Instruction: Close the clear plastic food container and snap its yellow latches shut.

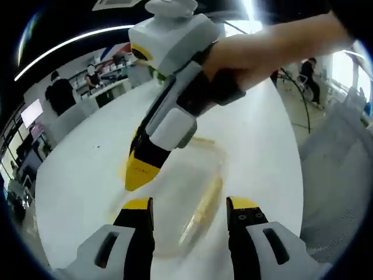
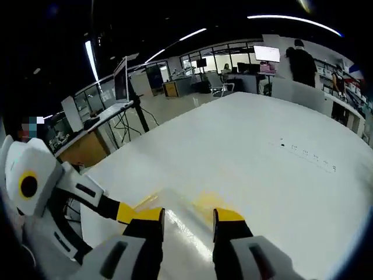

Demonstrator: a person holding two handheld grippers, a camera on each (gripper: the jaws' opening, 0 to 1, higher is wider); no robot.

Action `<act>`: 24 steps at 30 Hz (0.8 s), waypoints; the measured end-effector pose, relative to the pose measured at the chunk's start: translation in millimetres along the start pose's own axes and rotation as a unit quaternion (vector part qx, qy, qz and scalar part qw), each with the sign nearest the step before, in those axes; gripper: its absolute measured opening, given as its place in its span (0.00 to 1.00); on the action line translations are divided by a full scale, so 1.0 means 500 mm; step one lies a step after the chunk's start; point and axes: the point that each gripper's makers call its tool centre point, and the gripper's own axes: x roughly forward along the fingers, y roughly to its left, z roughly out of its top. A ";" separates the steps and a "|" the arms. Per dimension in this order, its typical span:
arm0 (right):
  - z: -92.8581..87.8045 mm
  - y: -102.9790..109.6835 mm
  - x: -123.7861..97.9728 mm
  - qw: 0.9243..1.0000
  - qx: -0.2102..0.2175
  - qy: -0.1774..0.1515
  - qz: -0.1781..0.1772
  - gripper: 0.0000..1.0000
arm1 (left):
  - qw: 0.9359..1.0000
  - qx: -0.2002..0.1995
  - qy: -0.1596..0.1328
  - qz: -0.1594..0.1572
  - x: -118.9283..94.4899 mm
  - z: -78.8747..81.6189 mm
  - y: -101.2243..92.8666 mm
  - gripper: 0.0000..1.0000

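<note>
Hovering with jaws apart, the left claw (image 1: 189, 213) frames the clear plastic food container with yellow latches (image 1: 195, 192) on the white surface (image 1: 93, 169). Beyond, the right claw (image 1: 140, 169), jaws slightly parted, touches its lid.

- My left claw (image 1: 189, 213): two black jaws with yellow tips, mounted on pale grey housings, each with a dark oval slot.
- My right claw (image 2: 187, 223): same make, black jaws, yellow tips, grey housings with dark slots.
- Right claw seen from my left gripper view (image 1: 139, 172): white and grey body, black mid-section, yellow-and-black tip bearing small dark lettering I cannot read.
- Left claw seen from my right gripper view (image 2: 125, 213): white body with a yellow ring, grey arm, yellow tip.
</note>
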 end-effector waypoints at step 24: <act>-0.035 -0.004 0.019 0.977 -0.113 0.139 0.117 0.32 | 0.998 0.058 0.022 0.014 0.008 -0.005 0.014 0.43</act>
